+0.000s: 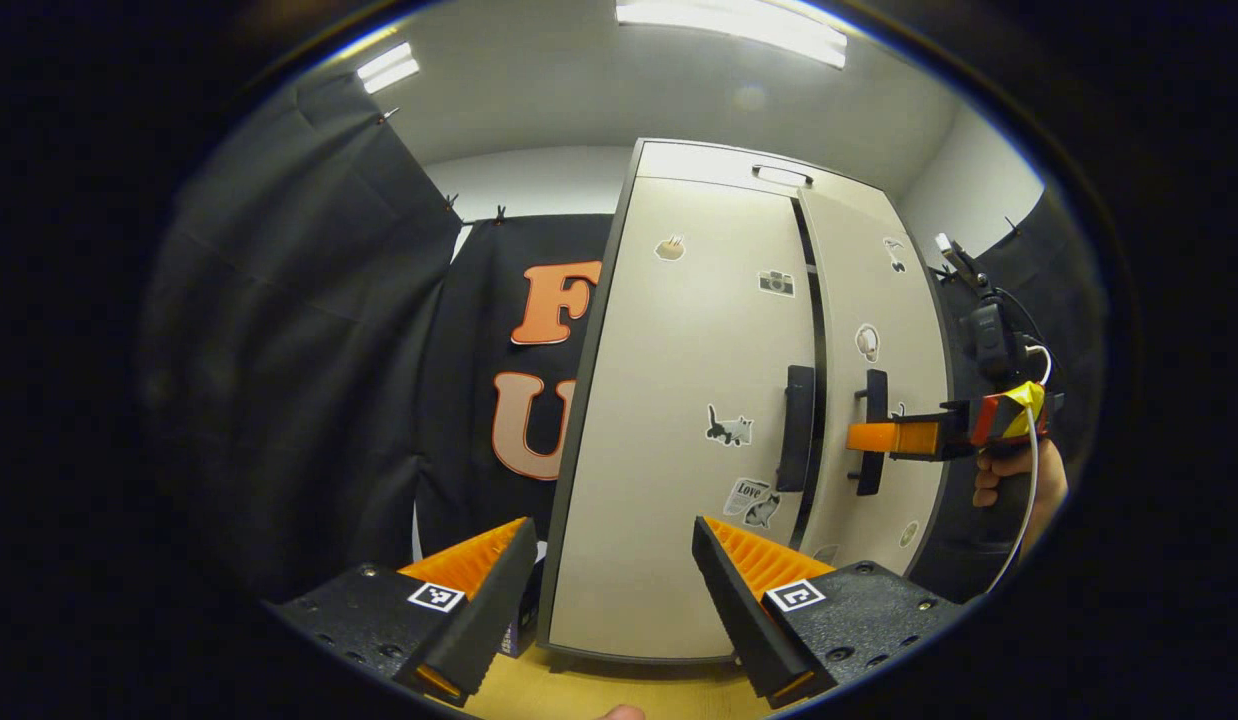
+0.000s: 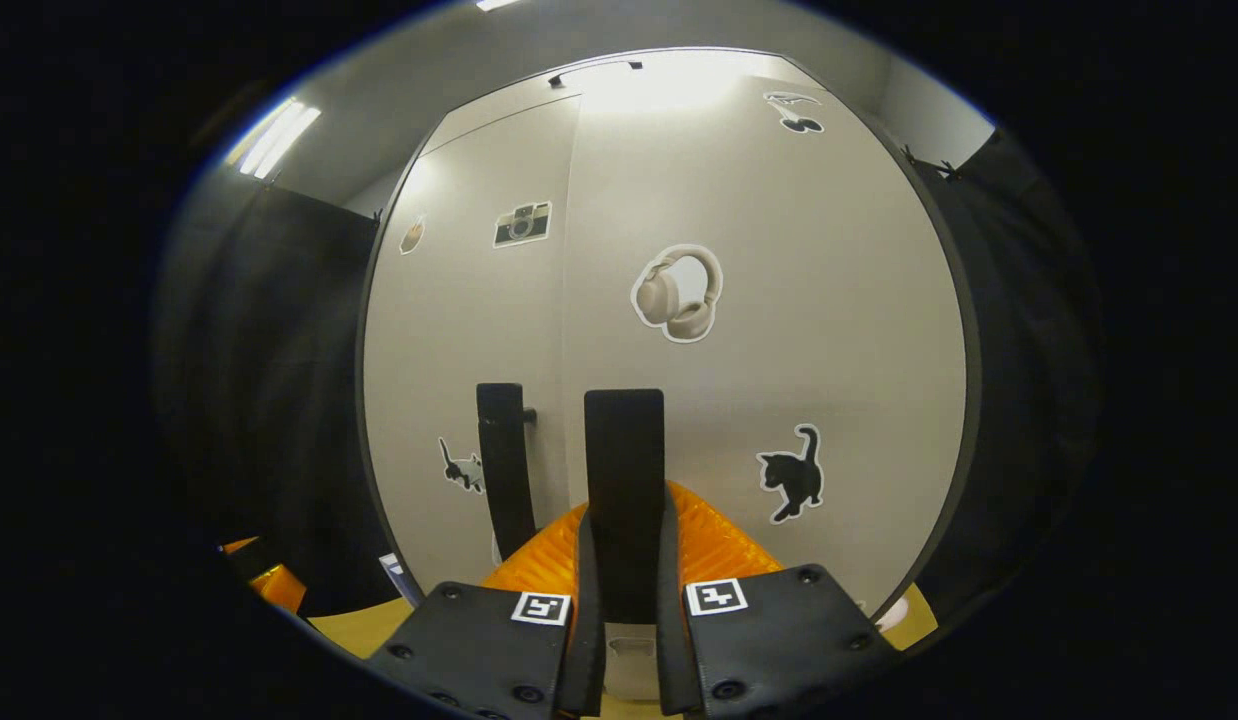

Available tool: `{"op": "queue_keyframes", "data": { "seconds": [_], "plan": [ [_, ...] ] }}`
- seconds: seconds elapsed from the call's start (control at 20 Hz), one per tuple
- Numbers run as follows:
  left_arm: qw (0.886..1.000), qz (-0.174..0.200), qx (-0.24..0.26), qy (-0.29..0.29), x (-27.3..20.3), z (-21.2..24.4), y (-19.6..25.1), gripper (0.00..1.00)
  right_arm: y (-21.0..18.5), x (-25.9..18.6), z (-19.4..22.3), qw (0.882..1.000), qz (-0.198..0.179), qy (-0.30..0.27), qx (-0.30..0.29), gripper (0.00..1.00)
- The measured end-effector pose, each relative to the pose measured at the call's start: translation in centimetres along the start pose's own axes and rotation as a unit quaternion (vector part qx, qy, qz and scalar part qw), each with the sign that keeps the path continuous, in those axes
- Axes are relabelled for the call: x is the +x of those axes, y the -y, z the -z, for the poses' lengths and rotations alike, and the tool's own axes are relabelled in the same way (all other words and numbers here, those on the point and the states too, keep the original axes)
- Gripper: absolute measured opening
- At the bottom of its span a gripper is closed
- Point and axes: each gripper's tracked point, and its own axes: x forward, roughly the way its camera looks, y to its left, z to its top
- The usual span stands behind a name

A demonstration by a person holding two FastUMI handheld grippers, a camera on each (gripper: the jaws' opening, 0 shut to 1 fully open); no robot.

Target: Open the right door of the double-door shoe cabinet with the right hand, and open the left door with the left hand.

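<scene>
Recording booth, black cloth walls, ceiling strip lights

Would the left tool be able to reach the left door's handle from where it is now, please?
Probably yes. The left tool is open and faces the cabinet, with nothing between it and the left door's handle. The right tool, shut on the right door's handle, sits beside that path, not across it.

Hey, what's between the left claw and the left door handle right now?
Nothing. In the left gripper view the open left claw hangs well back from the left handle, with bare door in between. The right claw grips the right handle.
</scene>
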Motion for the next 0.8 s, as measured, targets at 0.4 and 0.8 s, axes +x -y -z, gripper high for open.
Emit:
{"op": "queue_keyframes", "data": {
  "seconds": [0.4, 0.8],
  "plan": [
    [0.999, 0.026, -0.022, -0.004, -0.2, 0.4, 3.8, 0.94, 1.0, -6.7, 0.2, 0.998, -0.060, -0.022, -0.008, 0.29],
    [0.995, 0.090, -0.050, -0.014, 3.2, 0.7, 8.6, 0.94, 2.6, -10.4, 0.2, 0.996, -0.081, -0.039, -0.011, 0.29]
  ]
}}
